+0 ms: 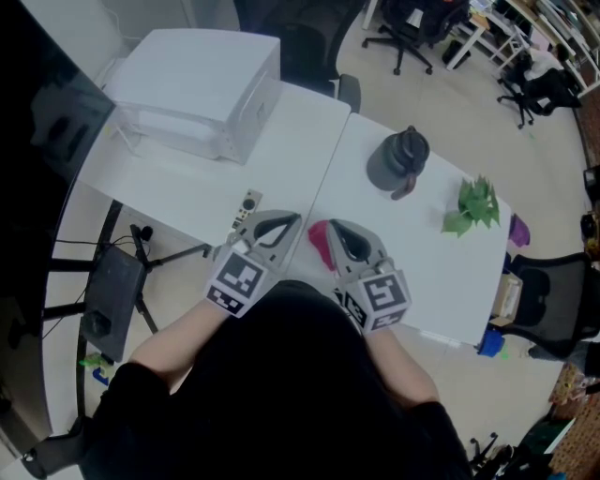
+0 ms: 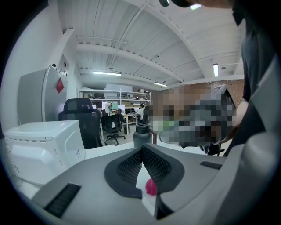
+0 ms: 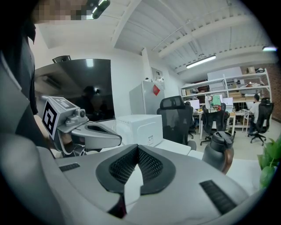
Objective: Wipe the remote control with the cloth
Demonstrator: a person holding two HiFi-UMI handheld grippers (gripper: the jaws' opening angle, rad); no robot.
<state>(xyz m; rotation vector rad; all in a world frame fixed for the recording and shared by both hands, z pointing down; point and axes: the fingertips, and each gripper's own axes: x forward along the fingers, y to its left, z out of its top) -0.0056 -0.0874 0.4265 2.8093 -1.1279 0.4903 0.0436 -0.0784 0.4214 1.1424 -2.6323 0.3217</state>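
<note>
A slim grey remote control (image 1: 248, 208) lies near the front edge of the white table (image 1: 309, 141), just left of my left gripper (image 1: 292, 221). A pink-red cloth (image 1: 320, 241) is bunched on the table between the two grippers. My left gripper (image 2: 142, 147) is shut with nothing between its pads, and a bit of the cloth (image 2: 151, 187) shows below its jaws. My right gripper (image 1: 335, 228) hovers at the cloth's right side. In its own view the right gripper (image 3: 137, 147) is shut and empty, with the left gripper (image 3: 90, 134) beside it.
A white boxy appliance (image 1: 202, 94) stands at the table's back left. A dark grey jug with a brown handle (image 1: 398, 161) and a small green plant (image 1: 475, 206) stand to the right. Black office chairs (image 1: 412, 28) are beyond the table.
</note>
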